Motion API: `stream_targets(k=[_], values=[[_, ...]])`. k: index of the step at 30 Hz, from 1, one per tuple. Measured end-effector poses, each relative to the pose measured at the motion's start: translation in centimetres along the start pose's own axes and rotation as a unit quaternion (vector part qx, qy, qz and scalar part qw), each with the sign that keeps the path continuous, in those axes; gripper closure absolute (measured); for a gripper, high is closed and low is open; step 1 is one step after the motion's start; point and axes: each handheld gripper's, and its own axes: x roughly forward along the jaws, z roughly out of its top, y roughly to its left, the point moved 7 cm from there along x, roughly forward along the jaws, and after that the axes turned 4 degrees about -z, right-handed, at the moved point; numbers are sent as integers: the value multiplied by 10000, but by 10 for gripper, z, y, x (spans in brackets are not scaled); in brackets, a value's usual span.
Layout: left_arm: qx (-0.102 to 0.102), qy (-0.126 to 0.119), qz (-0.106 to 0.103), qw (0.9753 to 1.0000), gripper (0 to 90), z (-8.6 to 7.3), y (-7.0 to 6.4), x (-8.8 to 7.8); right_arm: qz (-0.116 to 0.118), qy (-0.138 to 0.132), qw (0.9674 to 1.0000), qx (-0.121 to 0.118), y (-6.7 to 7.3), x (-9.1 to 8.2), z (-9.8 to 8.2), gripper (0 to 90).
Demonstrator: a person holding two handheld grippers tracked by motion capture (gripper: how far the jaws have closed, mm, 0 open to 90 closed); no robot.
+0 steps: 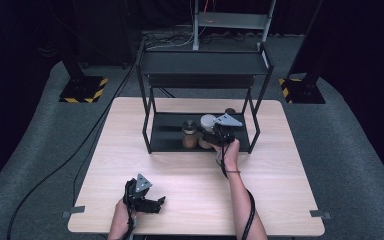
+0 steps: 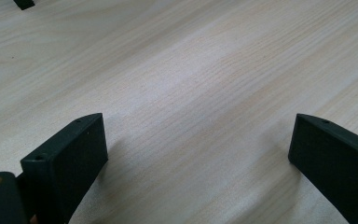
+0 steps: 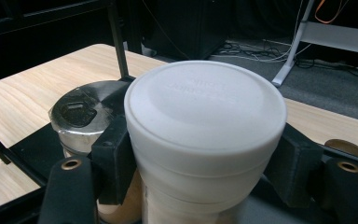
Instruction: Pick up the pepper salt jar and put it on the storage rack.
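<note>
We take the black shelf rack [image 1: 200, 95] at the far middle of the worktop [image 1: 190, 185] as our landmark. On its bottom shelf stands a white-lidded jar [image 3: 205, 121], and our right tongs [image 1: 219, 134] are clamped on it, one black pad pressed against each side of the jar just below the lid. In the right gripper view we see the lid's round top from close up. Touching or just beside that jar on the same shelf stands a second jar with a silver cap [image 3: 81, 116], brownish below the cap. A third, brown-topped container [image 3: 349, 148] sits just beyond on the other side.

Our left tongs [image 1: 147, 202] rest well in front of the rack, near the worktop's front edge. In the left gripper view we see them wide apart, with bare wood grain between the pads.
</note>
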Motion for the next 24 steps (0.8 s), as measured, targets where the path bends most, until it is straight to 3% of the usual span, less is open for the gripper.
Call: stream_targets(k=[2,4,6,11,15,20,24], values=[[0,3,-2,10000,39,0,0,0,8,44,10000,-3,-1,0,2,322],[-1,4,-3,10000,39,0,0,0,-18,137,9999,-7,0,0,4,229],[2,0,1,10000,39,0,0,0,91,279,9996,17,-4,0,6,206],[6,-3,5,10000,39,0,0,0,301,847,9960,-4,-13,1,13,75],[12,-4,10,10000,39,0,0,0,340,1079,9934,-166,-14,-8,15,40],[19,-5,18,10000,39,0,-1,0,440,1480,9867,-512,-11,-22,12,8],[23,-7,23,10000,39,0,-1,0,525,1644,9826,-686,-9,-35,4,0]])
